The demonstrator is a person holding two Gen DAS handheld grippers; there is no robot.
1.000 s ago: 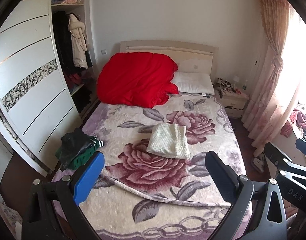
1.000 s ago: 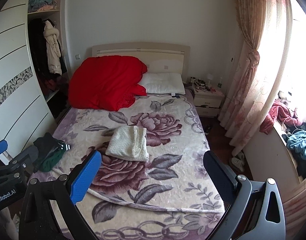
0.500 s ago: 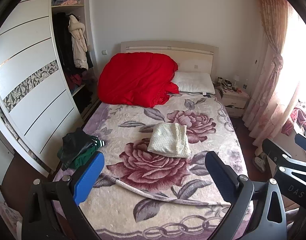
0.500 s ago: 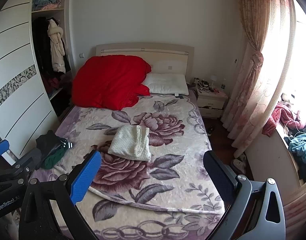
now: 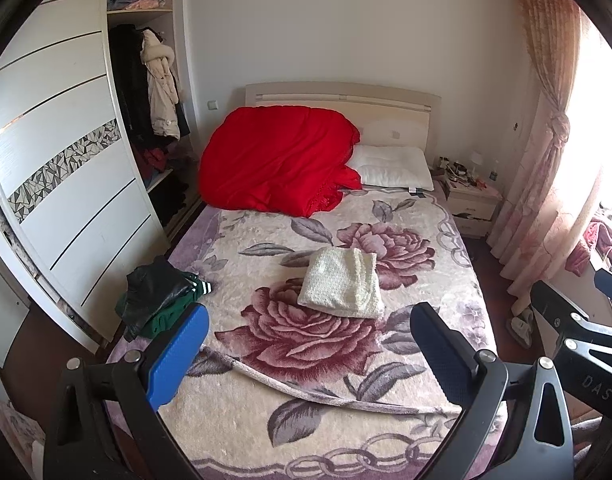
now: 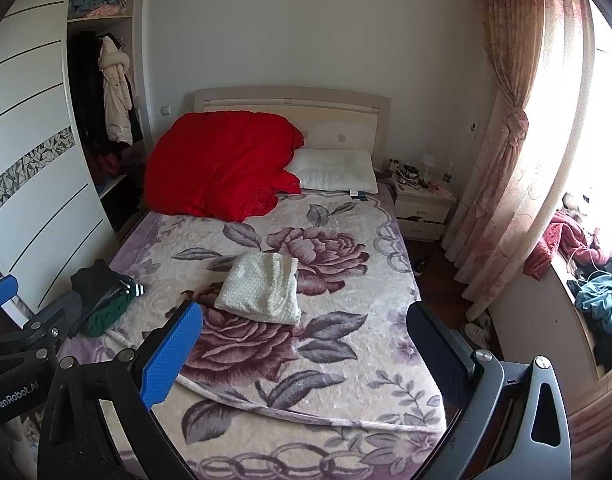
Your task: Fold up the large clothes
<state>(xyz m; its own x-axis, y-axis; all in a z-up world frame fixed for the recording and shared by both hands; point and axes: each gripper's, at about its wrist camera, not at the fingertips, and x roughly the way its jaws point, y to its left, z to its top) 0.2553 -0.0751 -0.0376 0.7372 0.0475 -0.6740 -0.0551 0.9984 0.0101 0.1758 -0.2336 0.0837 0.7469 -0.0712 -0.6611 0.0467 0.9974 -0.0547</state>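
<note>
The left gripper (image 5: 306,352) and the right gripper (image 6: 306,350) both hang above the foot of the bed (image 5: 234,420), fingers (image 5: 178,356) spread wide apart and holding nothing. A folded white knitted garment (image 5: 341,282) lies flat near the middle of the bed's floral blanket (image 6: 345,360), well apart from both grippers. Toward the wardrobe (image 5: 66,184) side of the garment, a crumpled heap of dark and green clothes (image 5: 158,298) sits at the bed's edge. Beyond the garment, at the headboard end, a red quilt (image 5: 278,164) is bunched up, touching a white pillow (image 5: 393,168). A ridge of blanket runs across the bed between the garment and the grippers.
</note>
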